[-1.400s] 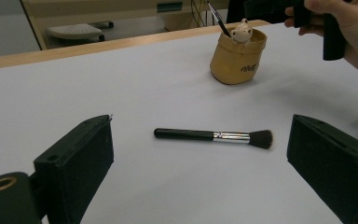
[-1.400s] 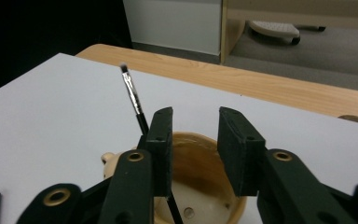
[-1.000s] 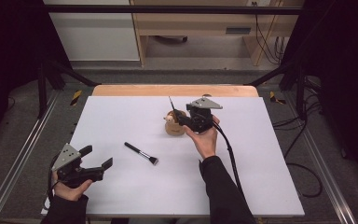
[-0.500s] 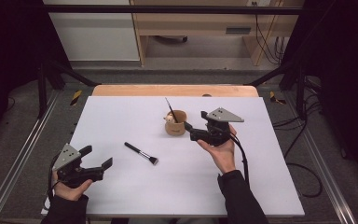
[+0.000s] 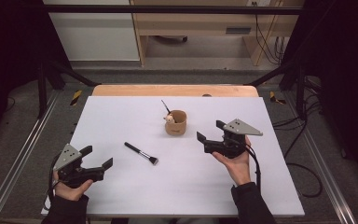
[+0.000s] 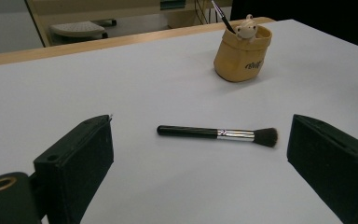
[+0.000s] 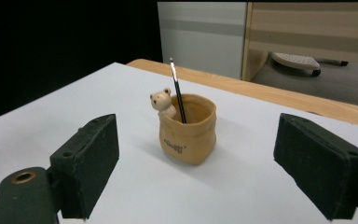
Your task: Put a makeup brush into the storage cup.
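A tan pouch-shaped cup (image 5: 175, 123) with a small bear figure (image 7: 163, 102) on its rim stands at the table's middle back, and a thin black brush (image 7: 178, 93) leans inside it. A black makeup brush (image 5: 141, 153) lies flat left of the cup, bristles to the right. My right gripper (image 5: 209, 130) is to the right of the cup, apart from it and pointing at it. Its jaws have just been opening and stand open with nothing between them. My left gripper (image 5: 97, 157) rests open near the front left, and the flat brush (image 6: 216, 134) lies just beyond its jaws.
The white table top (image 5: 121, 112) has a wooden strip (image 5: 172, 90) along its far edge. Metal frame rails (image 5: 18, 158) run along both sides. Cables (image 5: 303, 168) trail on the floor to the right.
The right gripper has drawn back from the cup, to the right and toward the person, with its jaws wider apart. The thin brush stays standing in the cup. The left gripper has not moved.
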`<state>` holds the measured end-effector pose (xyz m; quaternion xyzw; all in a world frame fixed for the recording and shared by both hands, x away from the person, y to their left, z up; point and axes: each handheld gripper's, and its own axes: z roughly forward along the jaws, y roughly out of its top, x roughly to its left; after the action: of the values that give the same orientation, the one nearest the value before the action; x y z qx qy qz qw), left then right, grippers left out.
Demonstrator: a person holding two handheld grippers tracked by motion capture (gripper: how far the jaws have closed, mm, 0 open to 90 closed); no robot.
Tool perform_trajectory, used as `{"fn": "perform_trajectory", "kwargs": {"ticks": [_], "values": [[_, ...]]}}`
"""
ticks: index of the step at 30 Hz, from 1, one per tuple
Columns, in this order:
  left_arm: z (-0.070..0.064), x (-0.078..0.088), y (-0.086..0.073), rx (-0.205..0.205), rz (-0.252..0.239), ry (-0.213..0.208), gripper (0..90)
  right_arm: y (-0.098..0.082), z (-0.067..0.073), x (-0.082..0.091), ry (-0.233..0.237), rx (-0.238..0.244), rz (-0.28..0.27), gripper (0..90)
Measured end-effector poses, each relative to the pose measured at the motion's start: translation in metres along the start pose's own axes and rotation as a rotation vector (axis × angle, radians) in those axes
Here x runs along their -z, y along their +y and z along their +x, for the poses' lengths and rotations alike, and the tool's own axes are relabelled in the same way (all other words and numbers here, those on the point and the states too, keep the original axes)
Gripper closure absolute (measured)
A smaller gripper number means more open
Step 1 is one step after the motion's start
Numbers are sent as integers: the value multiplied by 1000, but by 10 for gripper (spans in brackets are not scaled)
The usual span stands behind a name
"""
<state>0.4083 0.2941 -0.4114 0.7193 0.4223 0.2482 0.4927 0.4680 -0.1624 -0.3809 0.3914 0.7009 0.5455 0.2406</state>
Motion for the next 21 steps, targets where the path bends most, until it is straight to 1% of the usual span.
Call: {"fn": "perform_trajectory", "kwargs": {"ticks": [1,2,3,4,7,11,13,14,16,17,21], "values": [[0,0,0,0,0,0,64,-3,-2,6,-7,-2,4,131],[0,0,0,1,-1,1,64,-3,-2,6,-7,-2,4,131],[0,0,0,1,-1,1,64,-7,-4,12,-5,-6,1,122],[0,0,0,1,-1,2,64,-7,-4,12,-5,-6,1,122],[0,0,0,1,0,2,64,-11,-7,21,-8,-3,-4,93],[-1,0,0,-2,0,2,63,-17,-10,30,-12,0,8,69],[-1,0,0,-1,-1,1,63,-21,-12,37,-12,-2,13,64],[0,0,0,0,-1,1,63,-21,-12,37,-12,-2,13,64],[0,0,1,1,-3,1,63,-25,-15,45,-21,-2,11,62],[0,0,1,1,-3,1,63,-25,-15,45,-21,-2,11,62],[0,1,1,0,-4,1,63,-30,-18,54,-33,-7,5,59]]}}
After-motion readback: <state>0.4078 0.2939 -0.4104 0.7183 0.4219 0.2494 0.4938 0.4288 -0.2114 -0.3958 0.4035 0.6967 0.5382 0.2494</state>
